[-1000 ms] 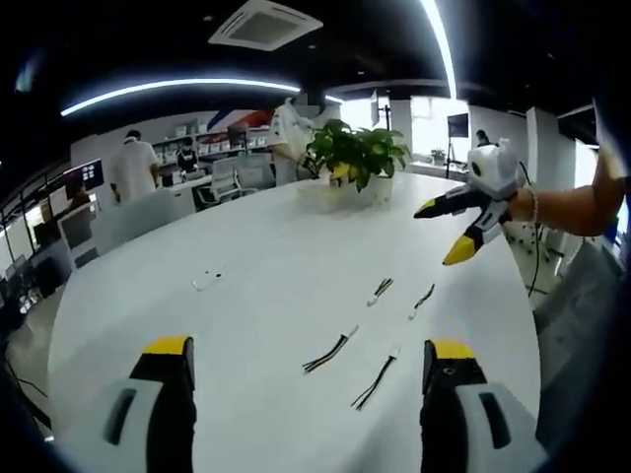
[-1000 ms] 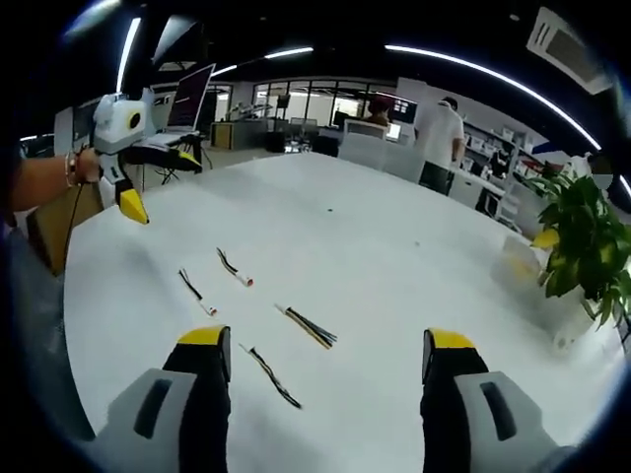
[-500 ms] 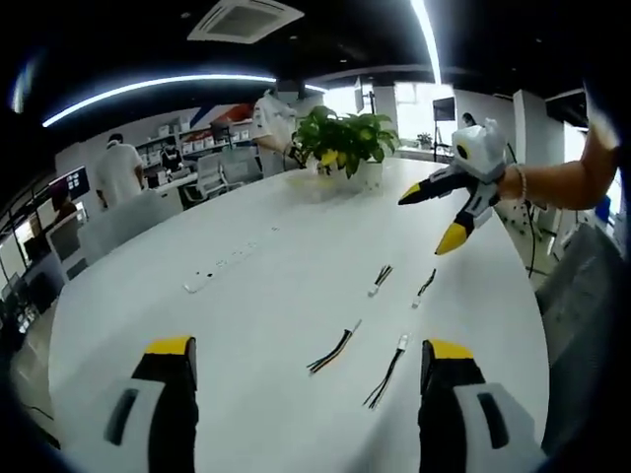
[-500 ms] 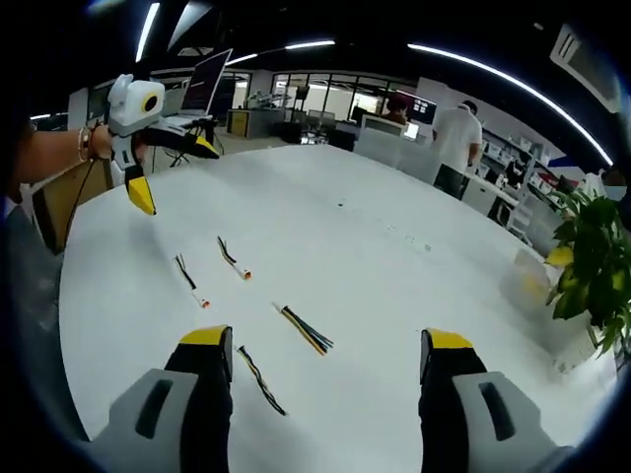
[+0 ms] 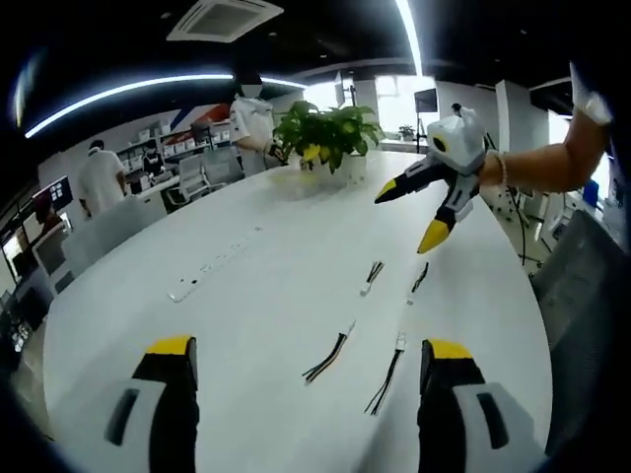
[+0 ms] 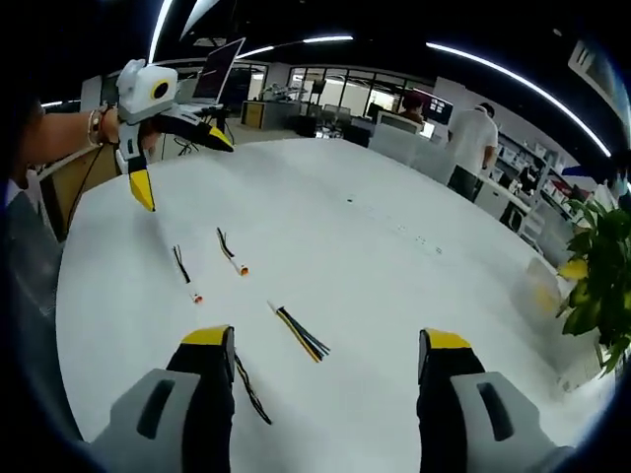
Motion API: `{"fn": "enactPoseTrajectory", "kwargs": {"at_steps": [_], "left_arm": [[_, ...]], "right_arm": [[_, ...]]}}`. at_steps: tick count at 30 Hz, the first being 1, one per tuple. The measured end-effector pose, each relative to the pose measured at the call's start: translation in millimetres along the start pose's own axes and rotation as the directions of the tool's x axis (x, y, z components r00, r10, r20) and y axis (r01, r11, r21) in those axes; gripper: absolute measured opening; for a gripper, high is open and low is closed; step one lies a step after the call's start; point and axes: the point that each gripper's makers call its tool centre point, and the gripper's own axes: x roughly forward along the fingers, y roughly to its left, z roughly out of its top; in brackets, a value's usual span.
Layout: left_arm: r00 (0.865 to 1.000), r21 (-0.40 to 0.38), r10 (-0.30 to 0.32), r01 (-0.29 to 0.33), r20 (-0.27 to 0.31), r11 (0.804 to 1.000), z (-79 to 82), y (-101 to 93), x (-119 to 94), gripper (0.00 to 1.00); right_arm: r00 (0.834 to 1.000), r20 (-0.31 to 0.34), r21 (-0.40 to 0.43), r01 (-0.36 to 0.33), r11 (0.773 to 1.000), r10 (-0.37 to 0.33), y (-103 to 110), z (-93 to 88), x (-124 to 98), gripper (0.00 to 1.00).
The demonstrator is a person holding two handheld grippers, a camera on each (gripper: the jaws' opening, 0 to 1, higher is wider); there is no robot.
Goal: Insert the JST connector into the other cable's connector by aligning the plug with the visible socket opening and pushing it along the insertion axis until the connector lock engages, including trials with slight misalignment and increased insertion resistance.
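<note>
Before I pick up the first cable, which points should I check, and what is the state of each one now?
1. Left gripper open, nothing held: ok.
2. Right gripper open, nothing held: ok.
3. Four cable pieces lie apart on the white table: ok.
4. Nearest cable lies between the left gripper's fingers, but the gripper is above the table, not yet at it: not ok.
5. Which cable has the plug and which the socket: cannot tell.
6. Potted plant stands far from the cables: ok.
</note>
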Motion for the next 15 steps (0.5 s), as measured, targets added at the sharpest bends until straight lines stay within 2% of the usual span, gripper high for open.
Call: {"fn": "enactPoseTrajectory", "kwargs": {"at_steps": [2, 7, 10, 15], "left_arm": [[1.000, -0.016, -0.007, 0.007, 0.013, 1.000, 1.9, -0.3, 1, 0.84], [0.999, -0.012, -0.001, 0.002, 0.037, 1.000, 7.4, 1.8, 4, 0.85], [0.998, -0.057, -0.034, 0.037, 0.050, 0.998, 6.8, -0.8, 8, 0.82], [0.999, -0.053, -0.028, 0.029, 0.015, 0.998, -2.8, 1.4, 14, 0.86]], "right_arm": [[1.000, 0.001, 0.000, -0.004, 1.000, 0.004, -1, -0.3, 1, 0.72], [1.000, 0.006, -0.014, -0.011, 1.000, 0.011, -2, 0.6, 2, 0.71], [1.000, 0.013, -0.031, -0.017, 0.999, 0.018, -3, 2.2, 3, 0.70], [0.999, 0.044, -0.061, -0.028, 0.998, 0.030, -3, 9.6, 6, 0.69]]}}
